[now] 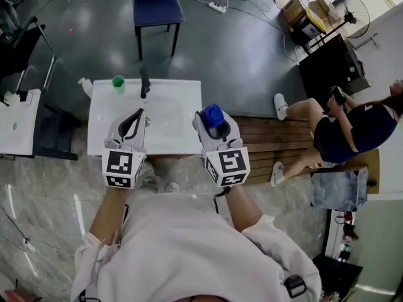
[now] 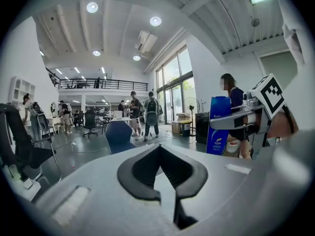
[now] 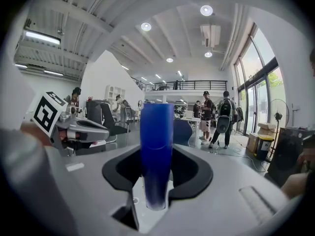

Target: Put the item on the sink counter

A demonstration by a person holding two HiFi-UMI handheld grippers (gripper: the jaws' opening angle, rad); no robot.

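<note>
My right gripper (image 1: 213,123) is shut on a tall blue bottle (image 1: 213,113), held upright over the right end of the white sink counter (image 1: 104,115). In the right gripper view the blue bottle (image 3: 156,151) stands between the dark pads and fills the middle of the picture. The left gripper view shows the same bottle (image 2: 220,124) off to the right. My left gripper (image 1: 133,123) hovers over the counter's left half, its jaws shut with nothing between them (image 2: 158,151).
On the counter's far edge stand a green cup (image 1: 118,83) and a black faucet (image 1: 145,82). A blue chair (image 1: 156,8) is beyond it. Another white basin (image 1: 16,121) sits at the left. A person (image 1: 343,131) sits at the right.
</note>
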